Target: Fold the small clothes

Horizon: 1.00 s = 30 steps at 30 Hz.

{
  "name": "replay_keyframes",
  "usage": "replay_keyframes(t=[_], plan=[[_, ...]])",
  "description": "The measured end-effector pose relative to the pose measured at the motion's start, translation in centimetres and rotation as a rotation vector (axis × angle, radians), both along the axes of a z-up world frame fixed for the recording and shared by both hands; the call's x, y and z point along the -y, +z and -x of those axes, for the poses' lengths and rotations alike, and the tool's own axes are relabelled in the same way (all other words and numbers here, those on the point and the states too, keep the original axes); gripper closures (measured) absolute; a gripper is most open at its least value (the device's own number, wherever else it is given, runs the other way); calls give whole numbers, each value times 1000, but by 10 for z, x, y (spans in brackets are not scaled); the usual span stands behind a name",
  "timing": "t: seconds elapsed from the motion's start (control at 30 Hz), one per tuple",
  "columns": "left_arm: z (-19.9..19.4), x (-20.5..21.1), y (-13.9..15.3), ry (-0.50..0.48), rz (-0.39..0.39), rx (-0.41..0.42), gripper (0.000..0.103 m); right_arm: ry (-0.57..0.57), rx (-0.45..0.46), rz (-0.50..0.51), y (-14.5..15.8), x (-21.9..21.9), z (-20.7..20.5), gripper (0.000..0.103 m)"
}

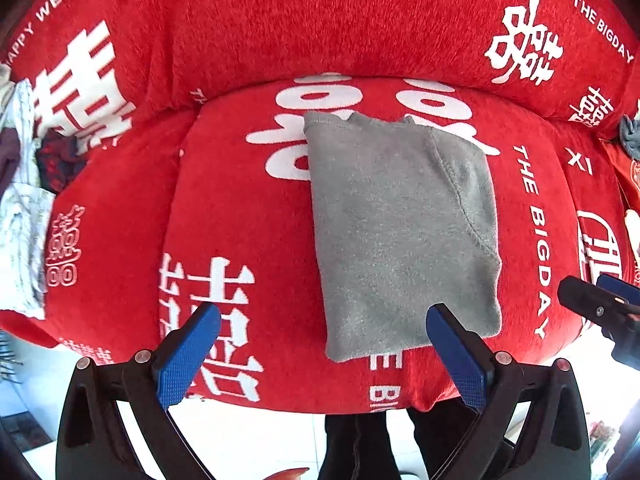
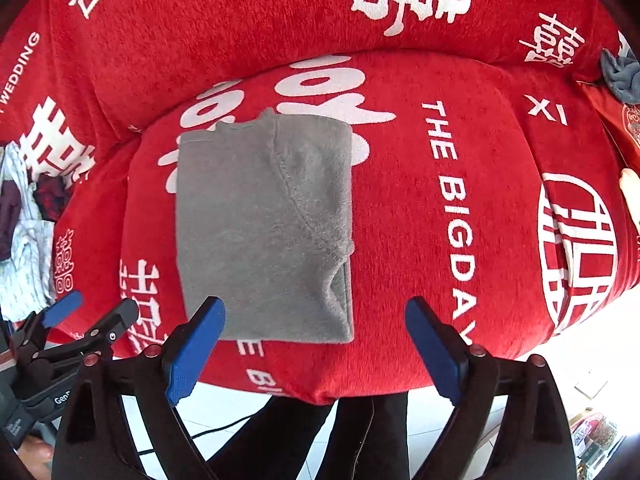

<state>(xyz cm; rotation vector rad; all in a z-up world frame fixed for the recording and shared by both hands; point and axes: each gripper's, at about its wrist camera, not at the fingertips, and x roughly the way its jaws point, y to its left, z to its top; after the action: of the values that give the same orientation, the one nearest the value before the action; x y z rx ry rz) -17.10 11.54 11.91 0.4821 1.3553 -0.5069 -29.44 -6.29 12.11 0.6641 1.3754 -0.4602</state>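
Left claw point(image 1: 324, 330): spread wide, pinching nothing, since I judge my fold is laid down
Right claw point(image 2: 316, 320): blue pads wide apart, empty for the same reason
Grey garment point(image 1: 400, 224): folded into a flat rectangle beyond my fingertips, its near edge between both claws' pads, lying free on the red sofa cover point(image 1: 240, 208)
Unfolded pile point(image 1: 24, 200): far off my left claw's left, probably waiting its turn

The folded garment point(image 1: 404, 232) is plain grey and fleecy. The sofa cover point(image 1: 248, 32) beneath it is bright red, printed with white characters and white lettering. Both grippers' fingers point(image 1: 188, 356) carry blue pads on black frames. The clothes pile point(image 1: 20, 216) is pale patterned white, dark red and purple.
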Motion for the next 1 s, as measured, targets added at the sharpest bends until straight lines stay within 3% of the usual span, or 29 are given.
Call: replay_keyframes(t=[0.43,1.0], plan=[[4,-3,32,31,-14,-45,0,38,-60,40,25,-16,-6,10],[5,-2,37,31,-30,-42,0,63,-79,82,30,-18,-10,10]])
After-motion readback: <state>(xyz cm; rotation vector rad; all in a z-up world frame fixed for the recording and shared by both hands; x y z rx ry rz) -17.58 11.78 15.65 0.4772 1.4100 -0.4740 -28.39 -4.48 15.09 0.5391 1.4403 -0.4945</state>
